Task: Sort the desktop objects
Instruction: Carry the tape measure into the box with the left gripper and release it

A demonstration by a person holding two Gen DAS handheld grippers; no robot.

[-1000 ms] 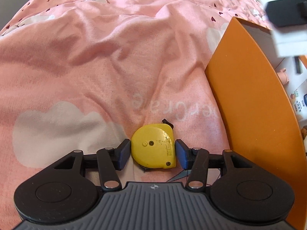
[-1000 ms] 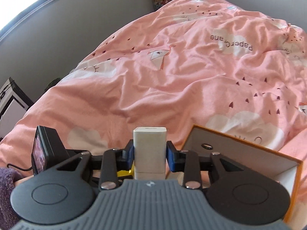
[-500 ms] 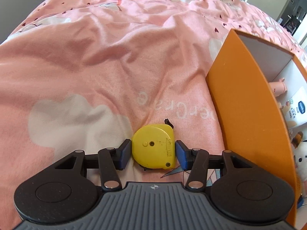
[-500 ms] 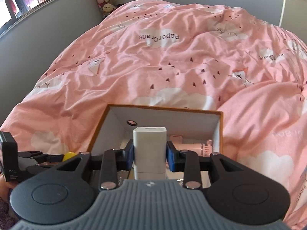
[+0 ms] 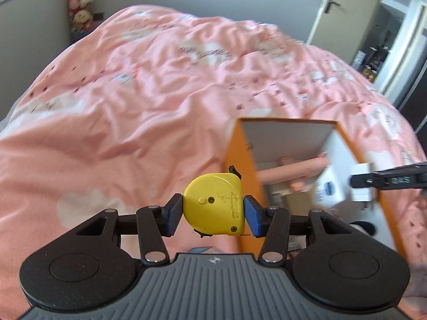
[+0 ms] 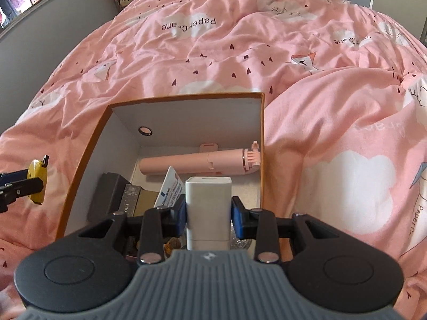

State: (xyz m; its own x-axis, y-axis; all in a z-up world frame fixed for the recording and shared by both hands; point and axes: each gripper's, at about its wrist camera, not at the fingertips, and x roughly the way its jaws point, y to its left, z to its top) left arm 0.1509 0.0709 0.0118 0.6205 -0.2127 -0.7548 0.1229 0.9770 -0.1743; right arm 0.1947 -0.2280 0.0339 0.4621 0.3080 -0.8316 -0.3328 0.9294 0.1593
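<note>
The left tongs (image 5: 213,211) are gripping a yellow plastic tape measure (image 5: 214,204), holding it in the air above the pink patterned bed quilt (image 5: 133,112), just beside the orange cardboard box (image 6: 80,160); the right tongs (image 6: 208,214) are clamping a white rectangular charger block (image 6: 208,210) over the box's open interior, where a pink selfie stick (image 6: 197,163) is lying against the far wall.

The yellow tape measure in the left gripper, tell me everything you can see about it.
The tape measure is a rounded yellow case that looks like plastic, scuffed with small dark specks. Its flat face shows a raised button, two screws and a faint embossed label. A black hook tip sticks out at its top. The left gripper clamps it by its sides between blue pads, off the pink bedspread, just left of the orange box and outside it.
</note>
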